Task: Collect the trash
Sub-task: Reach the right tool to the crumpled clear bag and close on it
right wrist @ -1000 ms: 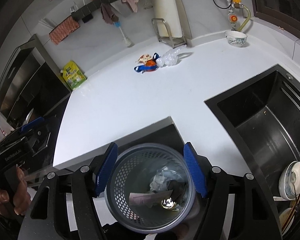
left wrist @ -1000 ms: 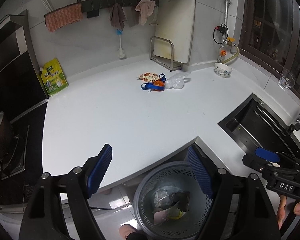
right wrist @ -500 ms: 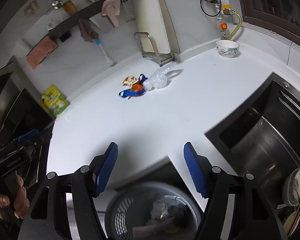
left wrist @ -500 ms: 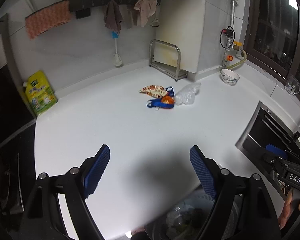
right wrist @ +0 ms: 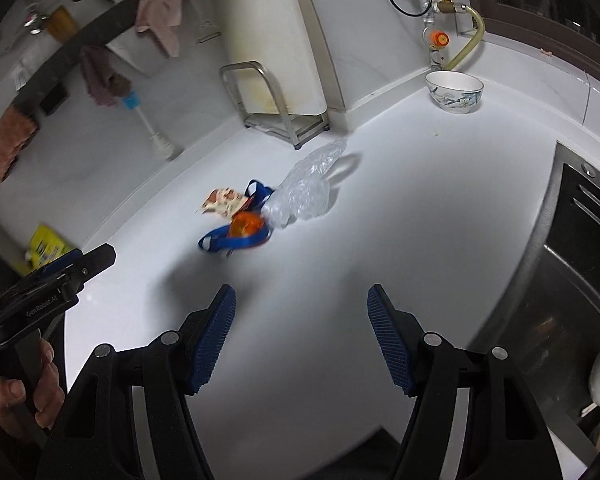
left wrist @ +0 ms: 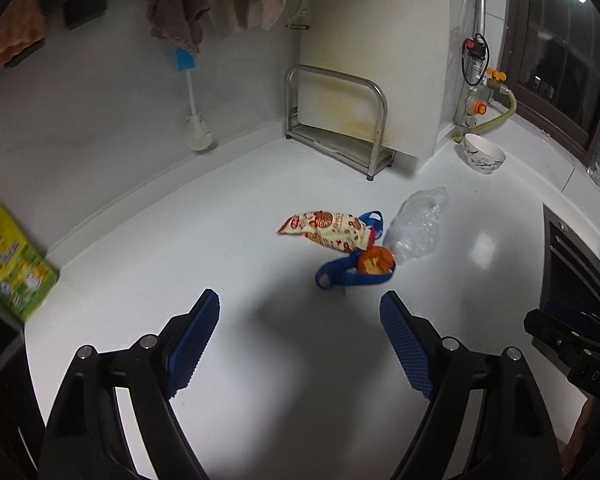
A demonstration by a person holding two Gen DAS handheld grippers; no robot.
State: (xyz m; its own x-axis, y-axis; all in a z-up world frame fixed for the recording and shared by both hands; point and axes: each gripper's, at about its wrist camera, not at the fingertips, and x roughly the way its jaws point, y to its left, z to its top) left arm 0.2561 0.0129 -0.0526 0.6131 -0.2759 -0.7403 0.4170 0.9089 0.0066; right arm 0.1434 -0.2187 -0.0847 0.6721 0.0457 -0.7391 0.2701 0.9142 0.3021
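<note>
A white kitchen tabletop (left wrist: 180,248) runs to a tiled corner, with cloths hanging on a wall rail, a steel rack (left wrist: 336,120) at the back and a dark sink (right wrist: 580,264) on the right. The trash lies in one small cluster mid-tabletop: a printed snack wrapper (left wrist: 326,230), a blue strap (left wrist: 348,274) looped around an orange scrap (left wrist: 375,260), and a crumpled clear plastic bag (left wrist: 418,224) touching them on the right. The left tongs (left wrist: 300,344) and the right tongs (right wrist: 301,332) both stand wide apart and empty, each pointing down at the tabletop with the cluster ahead of them. From the left tongs it lies ahead and slightly right; from the right tongs, ahead and to the left. The wrapper's long axis runs across the left tongs' line. Neither hand looks clearly nearer. Compared with a second ago, the basket of trash that showed under both tongs has dropped out of view, and the cluster looms much larger and closer in both views.
</note>
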